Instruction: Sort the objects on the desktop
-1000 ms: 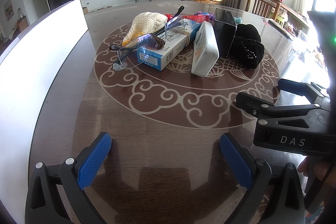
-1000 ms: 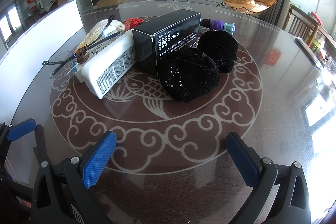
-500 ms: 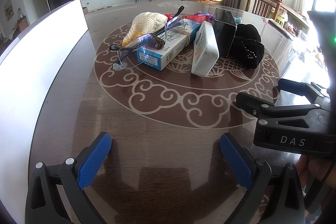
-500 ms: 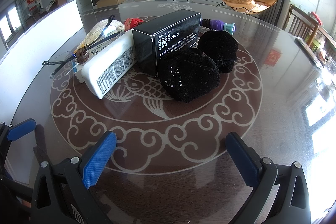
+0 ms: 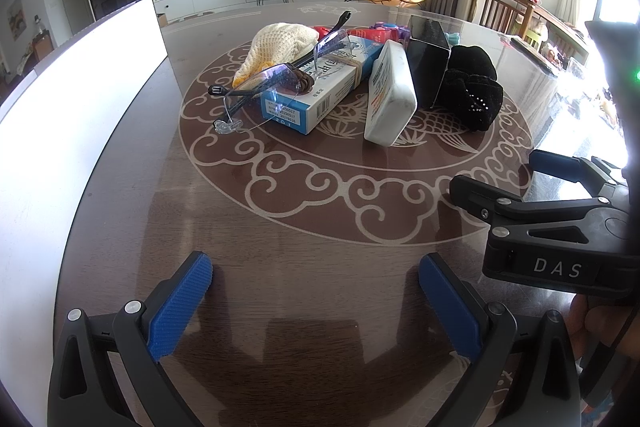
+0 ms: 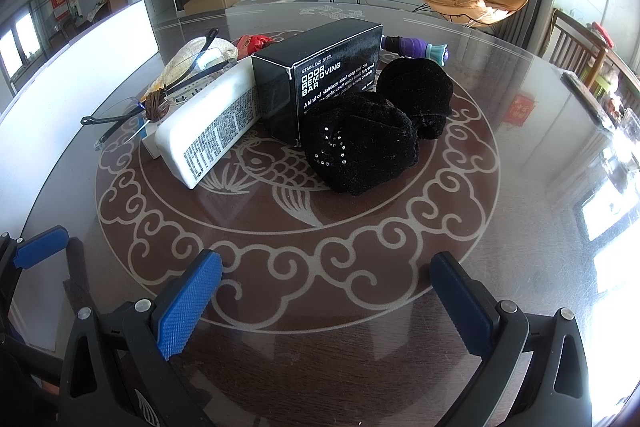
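A heap of objects sits mid-table. Clear glasses lie across a blue-and-white box, beside a cream knitted piece. A white case leans against a black "odor removing bar" box, with a black velvet hair tie in front. A purple item lies behind. My left gripper is open, low over bare table, well short of the heap. My right gripper is open too, nothing between its fingers; it also shows in the left wrist view.
A white board stands along the table's left side. The glass-topped table carries a fish-and-cloud pattern. A remote lies near the far right edge. Wooden chairs stand beyond the right rim. A person's hand holds the right gripper.
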Available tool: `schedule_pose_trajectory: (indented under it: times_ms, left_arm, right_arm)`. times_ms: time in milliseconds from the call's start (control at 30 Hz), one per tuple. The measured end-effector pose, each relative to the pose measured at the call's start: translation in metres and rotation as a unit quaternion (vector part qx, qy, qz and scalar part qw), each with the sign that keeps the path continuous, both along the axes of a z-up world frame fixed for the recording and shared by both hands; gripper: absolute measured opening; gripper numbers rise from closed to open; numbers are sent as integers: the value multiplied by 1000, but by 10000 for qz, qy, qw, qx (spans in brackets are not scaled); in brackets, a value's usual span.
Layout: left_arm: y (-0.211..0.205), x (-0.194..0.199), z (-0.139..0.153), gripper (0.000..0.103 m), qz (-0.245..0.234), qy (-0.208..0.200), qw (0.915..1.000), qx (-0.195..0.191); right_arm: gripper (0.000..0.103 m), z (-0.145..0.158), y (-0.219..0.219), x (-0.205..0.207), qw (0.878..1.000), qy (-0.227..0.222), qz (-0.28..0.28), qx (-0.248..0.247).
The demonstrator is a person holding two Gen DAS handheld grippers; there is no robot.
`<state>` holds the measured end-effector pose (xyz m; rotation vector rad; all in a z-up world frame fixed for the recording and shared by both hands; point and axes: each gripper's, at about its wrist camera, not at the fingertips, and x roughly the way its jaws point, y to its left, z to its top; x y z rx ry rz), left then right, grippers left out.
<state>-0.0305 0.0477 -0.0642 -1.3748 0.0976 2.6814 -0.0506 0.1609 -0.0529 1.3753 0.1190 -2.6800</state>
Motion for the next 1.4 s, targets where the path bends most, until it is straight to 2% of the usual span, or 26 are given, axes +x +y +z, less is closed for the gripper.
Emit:
schedule_pose_trajectory:
  times_ms: [167, 267, 400, 500, 600, 700, 833, 900, 933, 967, 1067, 1167, 1300, 1400]
  left_arm:
    - [-7, 22, 1, 103, -291, -25, 9996, -29]
    - [-15, 36, 2, 103, -263, -36, 9996, -20]
    - [-23, 31, 11, 103, -261, 78, 9995, 160]
    - [-28, 7, 31, 103, -155, 384, 9991, 118]
    - [-34, -31, 48, 103, -86, 508, 9983, 283]
    - [-29, -69, 51, 103, -252, 411, 9980, 413]
    - [-12, -104, 42, 103, -624, 205, 9977, 152]
    - [-9, -113, 36, 73, -702, 71, 9975, 80]
    - [-10, -116, 34, 43, -693, -27, 9976, 87]
    - [-13, -116, 36, 33, -667, -8, 9975, 242]
    - [-27, -101, 43, 30, -372, 172, 9981, 452]
    - [-40, -65, 46, 30, -111, 298, 9979, 560]
    - [-51, -16, 37, 30, 137, 115, 9979, 624]
    - [-50, 3, 23, 30, 214, 30, 9982, 561]
  right_arm:
    - [103, 1, 1, 2, 9999, -50, 158, 17]
    - [103, -1, 11, 8, 9997, -9, 239, -24]
    - [103, -2, 14, 9, 9998, -3, 205, -2]
    - [103, -3, 17, 8, 9998, -2, 207, -5]
    - [103, -3, 16, 8, 9998, 0, 207, -5]
    - [103, -3, 17, 8, 9998, 0, 207, -6]
    - [103, -3, 17, 8, 9998, 1, 207, -6]
    - [103, -3, 17, 8, 9998, 0, 207, -6]
    - [103, -3, 17, 8, 9998, 1, 207, -6]
    - [103, -3, 17, 8, 9998, 1, 208, -6]
    - [103, -3, 17, 8, 9998, 1, 207, -6]
    - [103, -3, 17, 8, 9998, 2, 208, -7]
    - [103, -3, 17, 8, 9998, 1, 208, -6]
    - [103, -3, 16, 8, 9998, 2, 207, -6]
